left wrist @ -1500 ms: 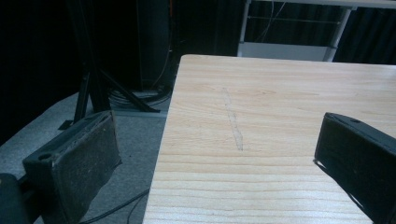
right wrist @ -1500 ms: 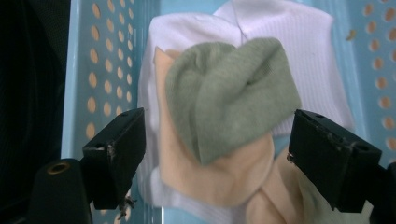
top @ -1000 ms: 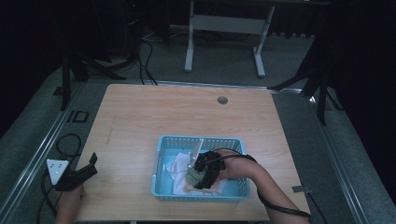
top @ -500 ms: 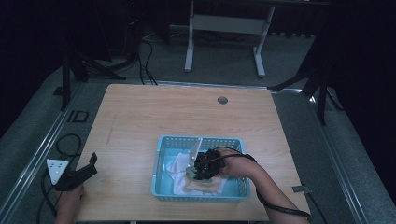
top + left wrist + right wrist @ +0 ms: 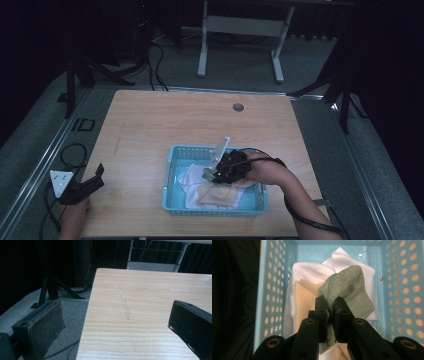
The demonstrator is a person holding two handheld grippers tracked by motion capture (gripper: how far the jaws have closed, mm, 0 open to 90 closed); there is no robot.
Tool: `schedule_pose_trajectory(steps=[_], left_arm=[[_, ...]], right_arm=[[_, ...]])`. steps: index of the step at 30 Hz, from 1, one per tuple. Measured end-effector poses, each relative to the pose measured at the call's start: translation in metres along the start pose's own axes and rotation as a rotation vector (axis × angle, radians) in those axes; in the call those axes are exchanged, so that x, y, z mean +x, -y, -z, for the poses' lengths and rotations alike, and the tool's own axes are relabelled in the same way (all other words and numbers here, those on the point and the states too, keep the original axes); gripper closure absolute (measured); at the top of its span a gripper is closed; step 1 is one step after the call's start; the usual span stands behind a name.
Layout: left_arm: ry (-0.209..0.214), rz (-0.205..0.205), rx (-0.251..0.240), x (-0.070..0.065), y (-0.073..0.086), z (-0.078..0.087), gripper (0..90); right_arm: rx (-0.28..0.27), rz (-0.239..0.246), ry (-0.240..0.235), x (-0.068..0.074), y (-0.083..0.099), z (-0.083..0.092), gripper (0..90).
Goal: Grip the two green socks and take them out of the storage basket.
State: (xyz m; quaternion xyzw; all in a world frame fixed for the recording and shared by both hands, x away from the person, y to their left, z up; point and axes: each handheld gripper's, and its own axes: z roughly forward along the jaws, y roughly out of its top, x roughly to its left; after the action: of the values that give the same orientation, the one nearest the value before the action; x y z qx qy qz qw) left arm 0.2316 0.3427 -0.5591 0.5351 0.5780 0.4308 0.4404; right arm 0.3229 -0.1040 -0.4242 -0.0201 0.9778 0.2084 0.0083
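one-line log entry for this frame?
right gripper: shut on green sock, over blue basket | left gripper: open, idle at table edge

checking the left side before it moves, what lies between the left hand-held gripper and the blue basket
Bare wood. In the high view, nothing lies on the table between the left hand-held gripper at its left edge and the blue basket; the left gripper view shows plain tabletop too.
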Motion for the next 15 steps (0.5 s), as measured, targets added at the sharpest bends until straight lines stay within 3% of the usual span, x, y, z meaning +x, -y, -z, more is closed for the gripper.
schedule_pose_trajectory(steps=[15], left_arm=[[-0.004, -0.001, 0.003, 0.000, 0.000, 0.000, 0.5]], right_arm=[[-0.020, 0.003, 0.068, 0.000, 0.014, 0.055, 83.1]])
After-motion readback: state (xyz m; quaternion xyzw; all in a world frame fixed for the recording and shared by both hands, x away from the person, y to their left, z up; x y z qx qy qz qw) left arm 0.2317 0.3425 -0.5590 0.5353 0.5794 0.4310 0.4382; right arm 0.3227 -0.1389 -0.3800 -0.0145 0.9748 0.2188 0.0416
